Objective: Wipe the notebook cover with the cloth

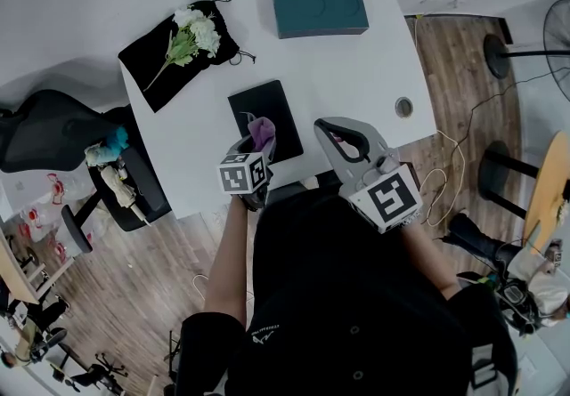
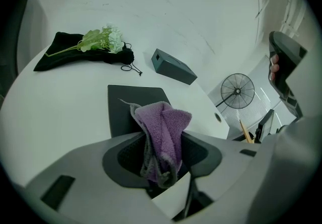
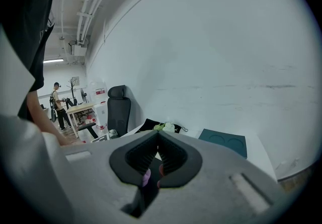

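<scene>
the left tongs (image 1: 256,150) pinch a bunched purple cloth (image 2: 165,126) just over the near edge of the dark notebook (image 1: 274,103), which lies flat near the front of the white counter (image 1: 356,65). to wipe well, i'd lower until the cloth's fold meets the cover, then sweep near to far with light, even pressure. the right tongs (image 3: 157,141), pressed together and empty, hover to the right; resting them on a corner would likely stop the notebook sliding.
</scene>
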`<action>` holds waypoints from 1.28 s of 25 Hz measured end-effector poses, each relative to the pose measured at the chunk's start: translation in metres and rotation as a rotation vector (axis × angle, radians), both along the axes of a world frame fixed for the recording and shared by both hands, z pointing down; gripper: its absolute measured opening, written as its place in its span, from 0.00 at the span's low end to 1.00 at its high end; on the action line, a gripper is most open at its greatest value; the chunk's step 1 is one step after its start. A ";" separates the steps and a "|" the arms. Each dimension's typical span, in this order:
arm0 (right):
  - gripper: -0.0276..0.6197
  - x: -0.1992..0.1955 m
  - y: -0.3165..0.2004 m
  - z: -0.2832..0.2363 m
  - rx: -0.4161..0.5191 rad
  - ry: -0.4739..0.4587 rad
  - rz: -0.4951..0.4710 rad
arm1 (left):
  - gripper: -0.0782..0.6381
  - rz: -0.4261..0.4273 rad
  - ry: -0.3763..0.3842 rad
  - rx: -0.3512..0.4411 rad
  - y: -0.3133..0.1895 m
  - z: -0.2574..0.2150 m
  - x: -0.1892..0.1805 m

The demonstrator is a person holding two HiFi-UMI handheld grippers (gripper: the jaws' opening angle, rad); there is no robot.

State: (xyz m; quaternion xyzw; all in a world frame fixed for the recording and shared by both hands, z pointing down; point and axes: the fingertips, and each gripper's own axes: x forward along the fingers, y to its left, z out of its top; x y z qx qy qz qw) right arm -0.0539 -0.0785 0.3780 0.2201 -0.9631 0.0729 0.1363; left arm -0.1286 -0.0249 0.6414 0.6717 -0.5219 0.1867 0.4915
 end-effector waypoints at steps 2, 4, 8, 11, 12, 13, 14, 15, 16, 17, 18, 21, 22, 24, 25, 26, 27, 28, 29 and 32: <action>0.05 -0.004 0.003 0.000 0.002 0.000 -0.005 | 0.37 -0.001 -0.005 0.000 0.002 0.000 -0.004; 0.05 -0.008 0.006 0.001 0.007 -0.001 -0.013 | 0.37 -0.003 -0.010 -0.002 0.005 0.000 -0.009; 0.05 -0.016 0.013 0.004 0.002 0.007 -0.029 | 0.37 -0.011 -0.015 -0.005 0.012 0.001 -0.018; 0.05 -0.019 0.016 0.004 0.000 0.009 -0.033 | 0.37 -0.014 -0.018 -0.009 0.016 0.000 -0.024; 0.05 -0.020 0.017 0.004 -0.001 0.010 -0.034 | 0.37 -0.017 -0.019 -0.010 0.017 0.000 -0.025; 0.05 -0.021 0.019 0.004 -0.001 0.010 -0.035 | 0.37 -0.019 -0.021 -0.011 0.018 0.000 -0.027; 0.05 -0.023 0.020 0.004 -0.001 0.010 -0.037 | 0.37 -0.021 -0.022 -0.011 0.020 0.000 -0.028; 0.05 -0.025 0.022 0.004 0.001 0.011 -0.041 | 0.37 -0.023 -0.022 -0.011 0.021 0.000 -0.029; 0.05 -0.027 0.024 0.004 0.004 0.014 -0.047 | 0.37 -0.025 -0.022 -0.012 0.022 0.000 -0.031; 0.05 -0.029 0.026 0.005 0.006 0.017 -0.052 | 0.37 -0.026 -0.023 -0.012 0.024 0.000 -0.032; 0.05 -0.031 0.029 0.005 0.006 0.019 -0.056 | 0.37 -0.025 -0.023 -0.011 0.025 0.000 -0.033; 0.05 -0.036 0.035 0.006 0.008 0.027 -0.069 | 0.37 -0.019 -0.026 -0.012 0.028 0.000 -0.036; 0.05 -0.038 0.038 0.006 0.010 0.034 -0.076 | 0.37 -0.017 -0.027 -0.012 0.029 0.000 -0.037; 0.05 -0.040 0.042 0.006 0.014 0.043 -0.087 | 0.37 -0.016 -0.029 -0.012 0.031 0.000 -0.039; 0.05 -0.041 0.044 0.006 0.017 0.045 -0.088 | 0.37 -0.016 -0.030 -0.012 0.032 0.000 -0.039; 0.05 -0.042 0.046 0.005 0.020 0.047 -0.089 | 0.37 -0.016 -0.030 -0.011 0.033 0.000 -0.040; 0.05 -0.042 0.047 0.005 0.024 0.050 -0.088 | 0.37 -0.018 -0.030 -0.010 0.034 0.000 -0.041; 0.05 -0.043 0.048 0.005 0.026 0.050 -0.085 | 0.37 -0.020 -0.030 -0.009 0.035 0.000 -0.043; 0.05 -0.043 0.049 0.004 0.028 0.045 -0.080 | 0.37 -0.022 -0.029 -0.008 0.035 0.000 -0.045; 0.05 -0.043 0.049 0.001 0.029 0.026 -0.054 | 0.37 -0.026 -0.031 -0.008 0.038 0.000 -0.050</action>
